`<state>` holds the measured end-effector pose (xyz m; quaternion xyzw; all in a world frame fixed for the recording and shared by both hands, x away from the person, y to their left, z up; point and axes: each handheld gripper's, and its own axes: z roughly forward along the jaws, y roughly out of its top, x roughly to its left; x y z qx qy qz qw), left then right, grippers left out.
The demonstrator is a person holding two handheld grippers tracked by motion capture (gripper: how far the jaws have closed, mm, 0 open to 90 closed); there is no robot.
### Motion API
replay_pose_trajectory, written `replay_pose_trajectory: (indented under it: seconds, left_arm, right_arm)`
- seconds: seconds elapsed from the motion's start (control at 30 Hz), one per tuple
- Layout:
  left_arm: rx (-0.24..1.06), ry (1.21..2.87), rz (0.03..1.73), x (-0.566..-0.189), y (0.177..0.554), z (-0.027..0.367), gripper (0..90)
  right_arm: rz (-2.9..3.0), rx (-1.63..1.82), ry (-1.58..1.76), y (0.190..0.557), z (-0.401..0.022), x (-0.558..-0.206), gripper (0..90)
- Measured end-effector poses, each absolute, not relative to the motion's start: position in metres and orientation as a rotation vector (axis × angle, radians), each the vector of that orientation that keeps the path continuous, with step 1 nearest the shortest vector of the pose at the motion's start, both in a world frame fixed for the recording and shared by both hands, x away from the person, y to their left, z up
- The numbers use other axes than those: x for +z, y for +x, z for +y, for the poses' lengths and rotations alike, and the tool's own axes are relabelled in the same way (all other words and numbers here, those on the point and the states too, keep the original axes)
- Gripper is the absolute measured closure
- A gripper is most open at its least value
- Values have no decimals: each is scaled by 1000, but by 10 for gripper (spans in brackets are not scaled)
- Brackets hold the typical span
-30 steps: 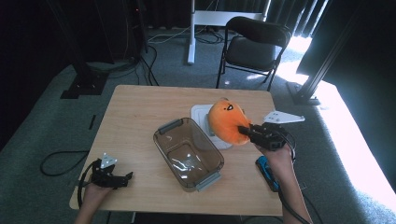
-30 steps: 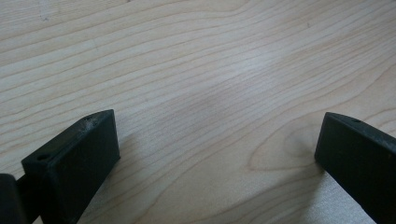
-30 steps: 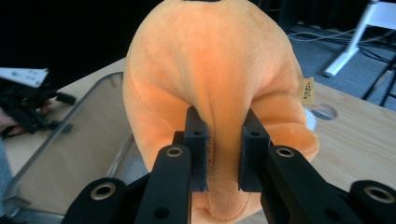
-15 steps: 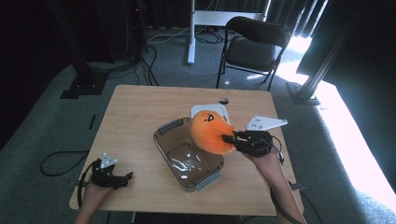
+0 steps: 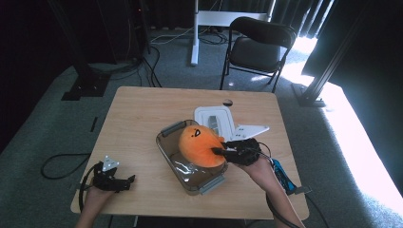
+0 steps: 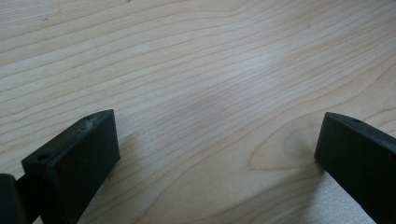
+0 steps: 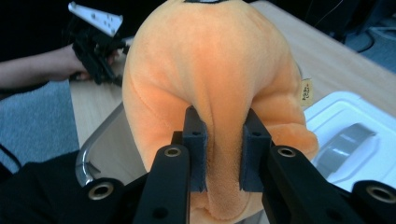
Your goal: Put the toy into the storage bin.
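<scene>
An orange plush toy (image 5: 199, 145) hangs over the clear plastic container (image 5: 167, 151) in the middle of the wooden table. My right gripper (image 5: 218, 151) comes in from the right and is shut on a fold of the plush's back (image 7: 219, 70), with both pads (image 7: 194, 140) pressed into the fabric. The container's handle and rim (image 7: 91, 149) lie just below the toy. My left gripper (image 5: 128, 179) rests at the table's near left corner. Its jaws stand open over bare wood (image 6: 219, 140) with nothing between them.
A white lid (image 5: 214, 118) with a grey latch lies flat just behind the container, at the right in the right gripper view (image 7: 355, 140). A blue tool (image 5: 281, 174) lies by the right forearm. A small dark disc (image 5: 227, 101) sits near the far edge. A folding chair (image 5: 259, 47) stands beyond the table.
My right gripper has carried the plush leftward and slightly down, from above the white lid to over the container. The left gripper has stayed where it was.
</scene>
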<state>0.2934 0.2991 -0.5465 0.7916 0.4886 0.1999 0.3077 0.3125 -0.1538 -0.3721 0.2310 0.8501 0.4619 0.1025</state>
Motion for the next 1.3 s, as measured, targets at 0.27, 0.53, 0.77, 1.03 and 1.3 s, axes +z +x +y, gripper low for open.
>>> replay_pose_trajectory:
  seconds: [0.27,0.53,0.77,1.03,1.3]
  left_arm:
    - [528,2093,1291,-547,293,299,2]
    - [526,2094,1290,-546,293,299,2]
    - [526,2095,1290,-546,293,299,2]
    - [526,2094,1290,-547,293,299,2]
    - [526,2093,1291,-547,293,299,2]
  right_arm:
    - [2594,1318,657,313,-141,-388,764]
    - [2658,1272,643,315,-134,-400,757]
    - [2700,1232,639,318,-128,-406,756]
    - [2737,1180,636,321,-125,-413,754]
    - [2775,1130,640,325,-120,-418,744]
